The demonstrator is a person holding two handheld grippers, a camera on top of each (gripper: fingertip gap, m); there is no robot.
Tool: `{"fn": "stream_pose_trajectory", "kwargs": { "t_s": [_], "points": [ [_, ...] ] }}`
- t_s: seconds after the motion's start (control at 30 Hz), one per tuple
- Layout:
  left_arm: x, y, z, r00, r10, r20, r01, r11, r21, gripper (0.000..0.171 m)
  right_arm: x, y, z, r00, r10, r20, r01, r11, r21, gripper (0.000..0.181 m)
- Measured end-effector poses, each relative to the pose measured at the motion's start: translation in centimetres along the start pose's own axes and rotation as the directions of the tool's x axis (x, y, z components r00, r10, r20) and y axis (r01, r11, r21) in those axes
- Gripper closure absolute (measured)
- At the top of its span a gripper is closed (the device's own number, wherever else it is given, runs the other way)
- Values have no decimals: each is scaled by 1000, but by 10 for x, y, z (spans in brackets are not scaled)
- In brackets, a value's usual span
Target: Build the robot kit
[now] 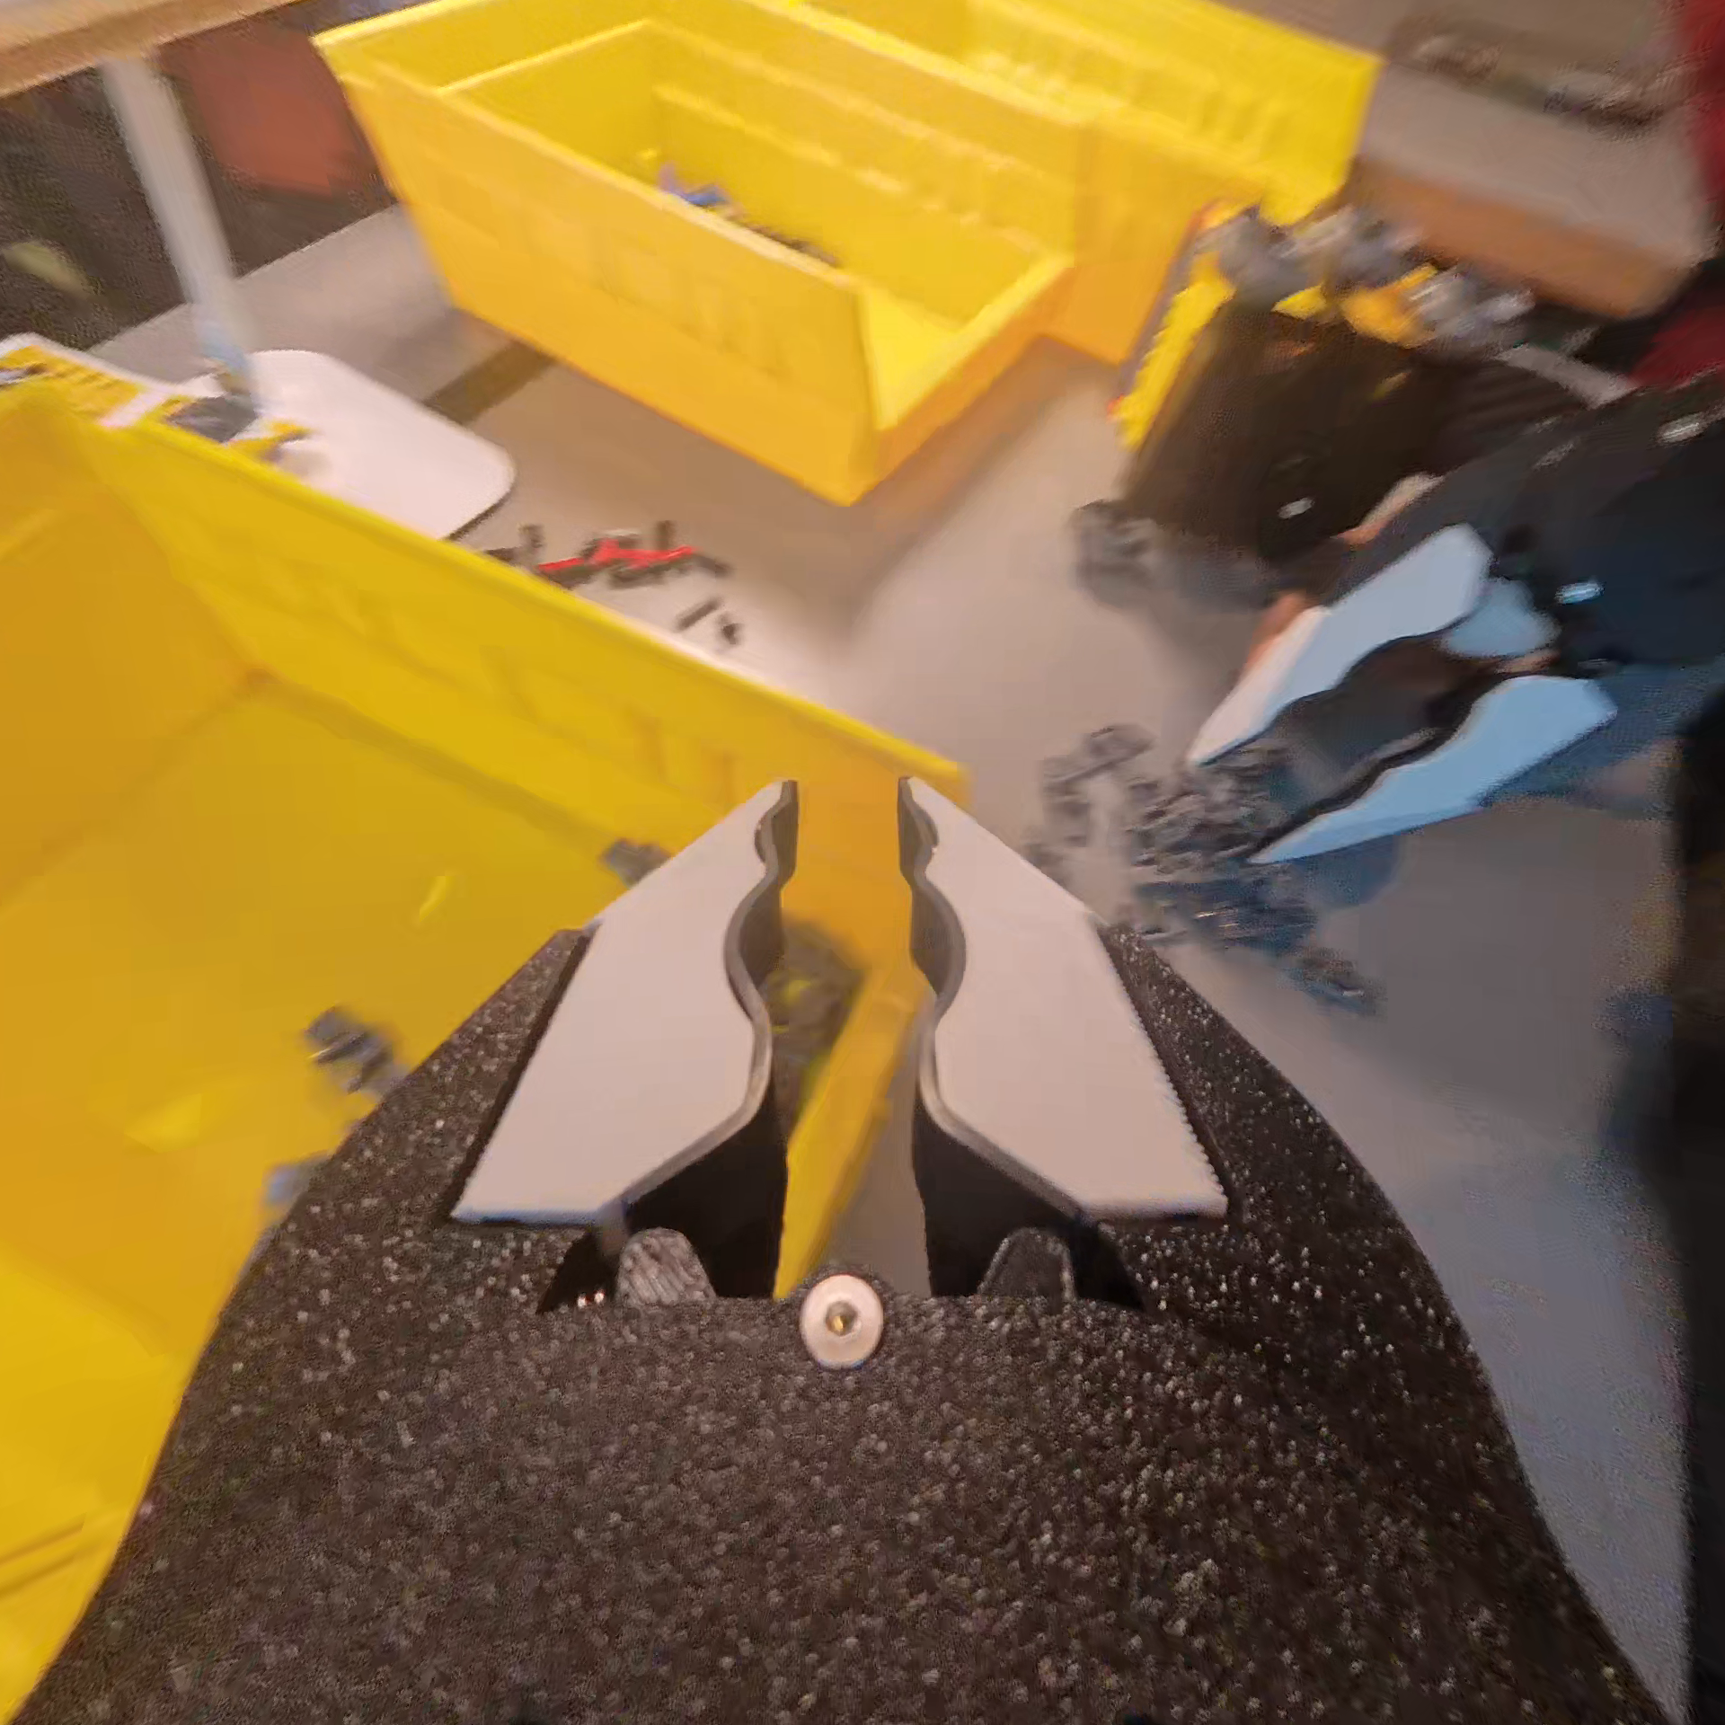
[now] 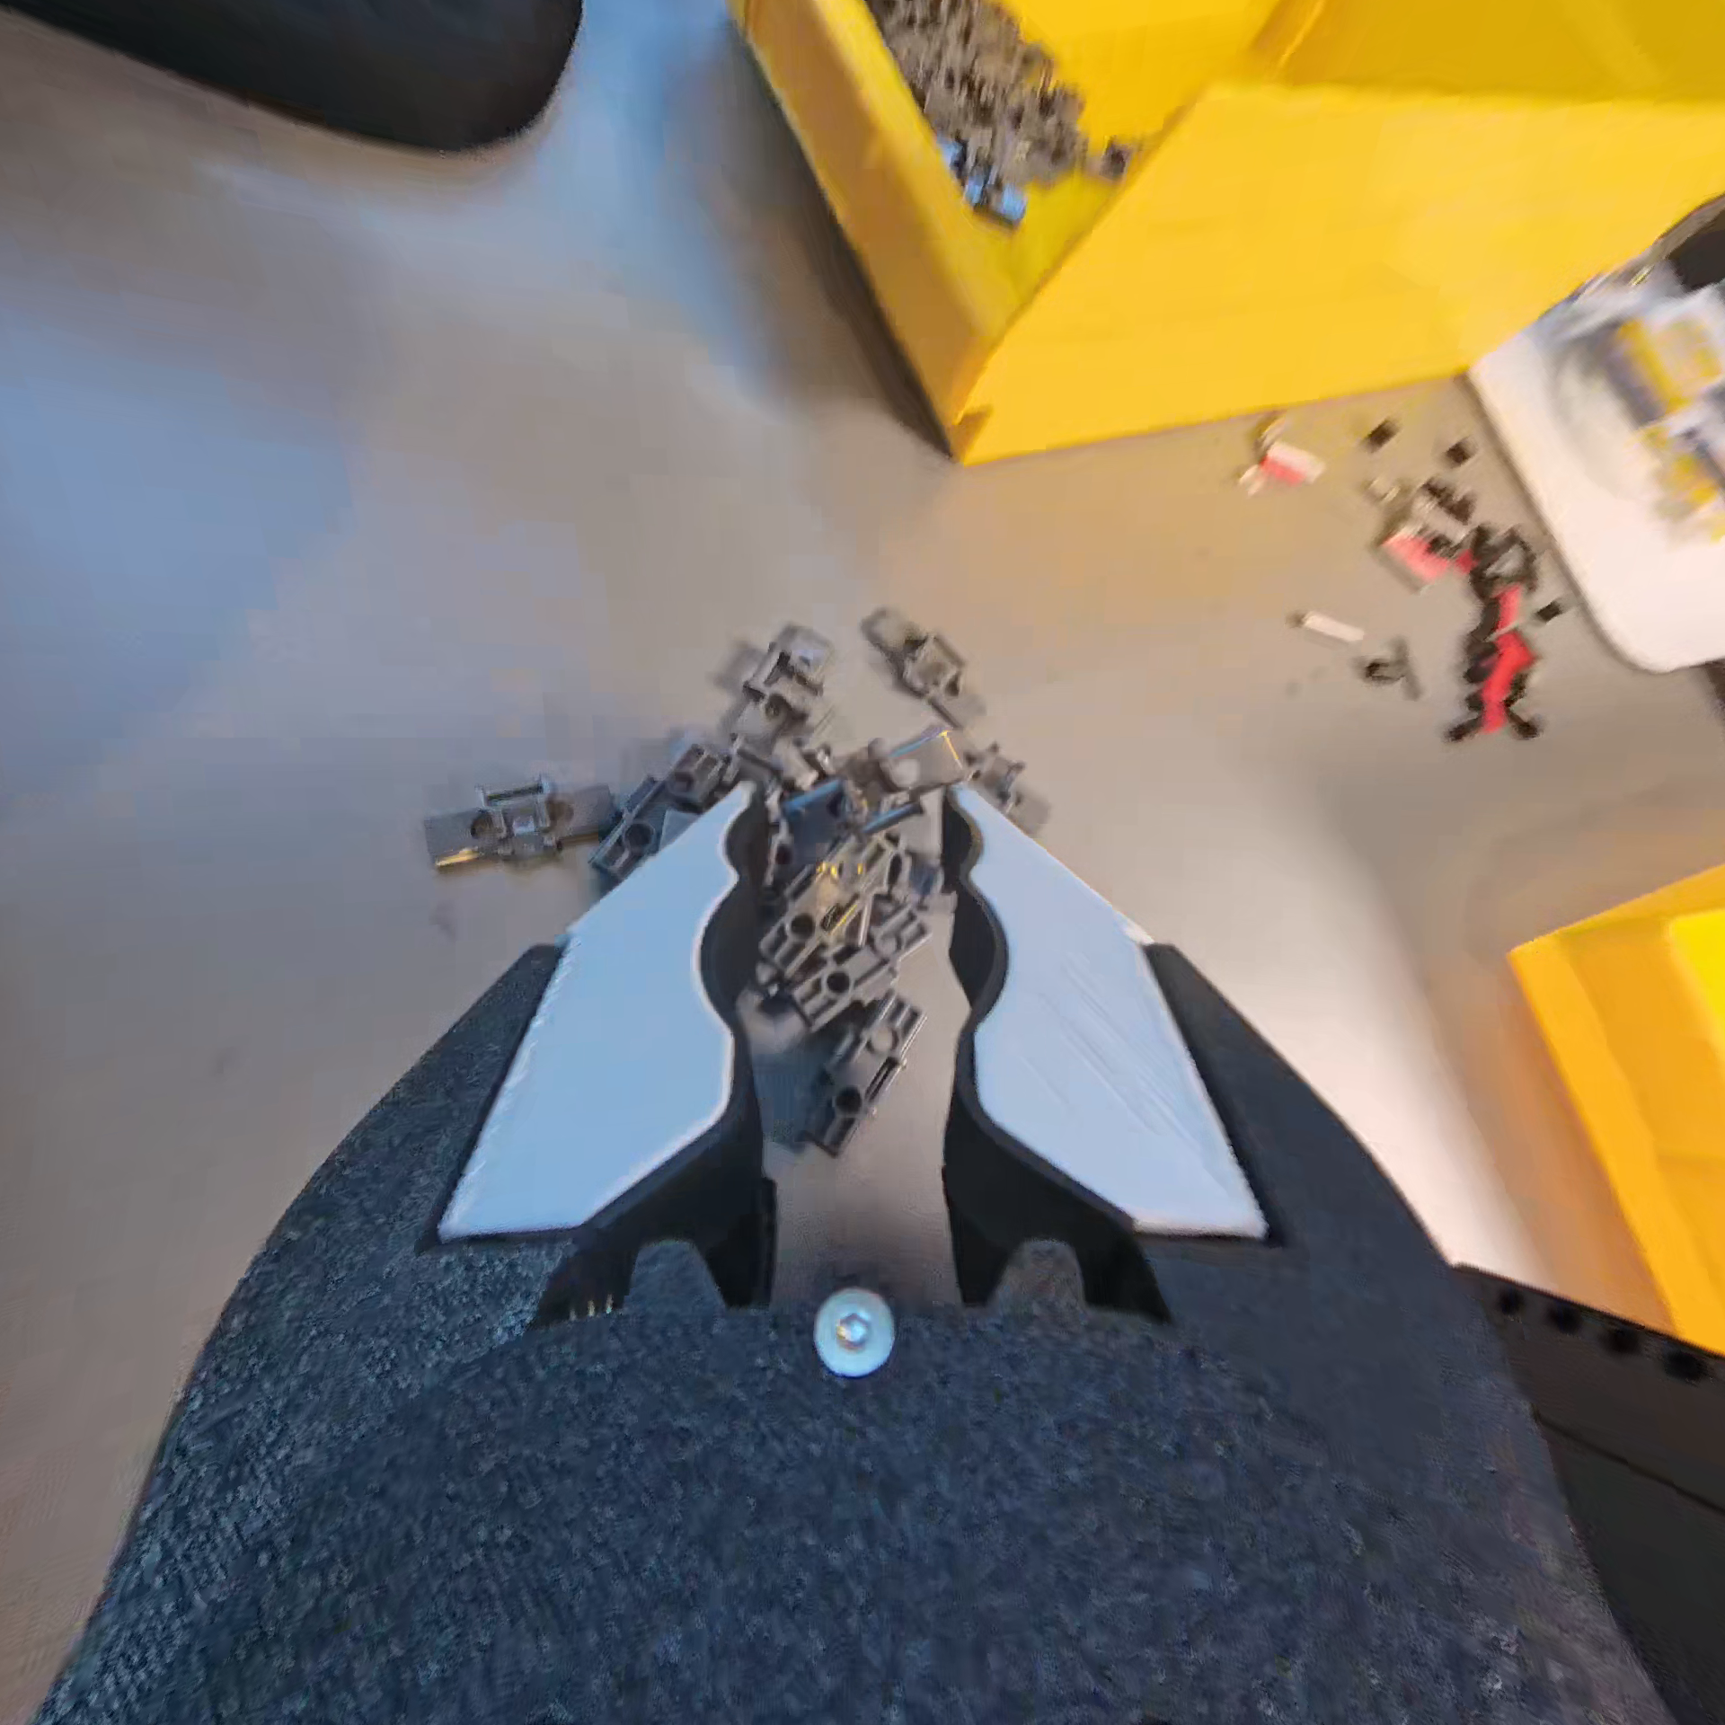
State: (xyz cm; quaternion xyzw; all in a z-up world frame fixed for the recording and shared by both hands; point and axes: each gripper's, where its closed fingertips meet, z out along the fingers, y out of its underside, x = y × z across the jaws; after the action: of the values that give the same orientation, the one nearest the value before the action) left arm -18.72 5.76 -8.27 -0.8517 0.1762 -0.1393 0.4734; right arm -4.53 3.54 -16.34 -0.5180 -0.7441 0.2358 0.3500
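My left gripper [image 1: 848, 793] hangs over the near corner of a large yellow bin [image 1: 373, 607], jaws a little apart, with only the bin's wall showing between the fingers. A few small dark parts [image 1: 350, 1045] lie on the bin's floor. My right gripper [image 2: 851, 793] is down on a pile of small grey plastic parts [image 2: 831, 933] on the grey table. Its fingers stand apart on either side of the pile, and several pieces lie between them. I see no firm press on them. The left wrist view shows the right gripper [image 1: 1237, 807] with its tips in that pile [image 1: 1148, 831].
A loose grey part [image 2: 513, 826] lies left of the pile. Red and black parts [image 2: 1484, 597] lie scattered beyond. A yellow bin [image 2: 1213, 280] holding grey parts stands ahead, another yellow bin [image 2: 1633, 1073] to the right. More yellow bins [image 1: 747, 308] and a white stand base [image 1: 373, 429] stand at the back. My right fingertips sit around 15 cm from my left ones.
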Motion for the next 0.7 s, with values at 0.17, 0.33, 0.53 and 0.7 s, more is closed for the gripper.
{"fn": "stream_pose_trajectory", "kwargs": {
  "t_s": [0.17,0.33,0.53,0.7],
  "points": [
    [-45,40,30,997,7,78,13,966,-258,138,4,0,-2,998,63,3,-63,998,20,126],
    [-59,62,65,999,18,47,1,921,-390,139,6,-9,-11,996,87,-6,-86,992,97,128],
    [-65,74,76,996,82,21,-61,871,-487,156,9,2,-15,992,123,-22,-120,987,109,131],
    [-62,72,65,998,66,-1,-59,882,-468,164,14,-9,-20,991,126,-49,-116,978,171,134]
  ]
}}
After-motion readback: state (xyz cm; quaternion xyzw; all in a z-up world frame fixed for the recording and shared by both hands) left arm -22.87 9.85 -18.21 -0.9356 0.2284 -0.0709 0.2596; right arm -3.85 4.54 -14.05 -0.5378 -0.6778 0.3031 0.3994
